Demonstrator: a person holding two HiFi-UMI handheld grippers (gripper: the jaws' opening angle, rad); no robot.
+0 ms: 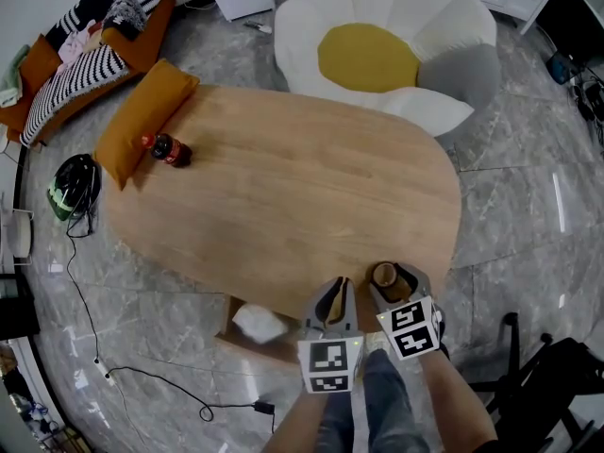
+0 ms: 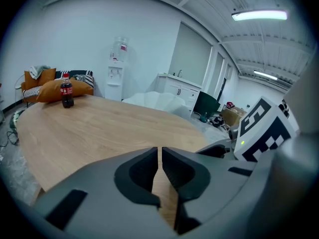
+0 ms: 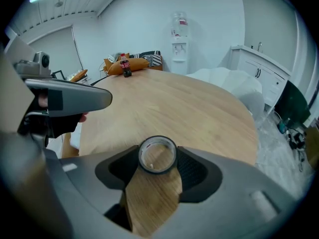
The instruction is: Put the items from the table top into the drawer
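At the near edge of the table (image 1: 302, 187), the left gripper (image 2: 160, 156) is held with its jaws pressed almost together, only a thin slit left, and nothing is gripped. Just beside it, the right gripper (image 3: 157, 158) is spread wide, and a tape roll (image 3: 157, 155) is pinched upright between its pads just above the tabletop. Below the edge, an open drawer (image 1: 226, 327) with a white item (image 1: 260, 324) inside is seen. At the far end, a cola bottle (image 1: 170, 149) is stood beside an orange cushion (image 1: 142, 116).

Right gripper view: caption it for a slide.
Right gripper clamped on a tape roll; wooden table and cola bottle beyond.
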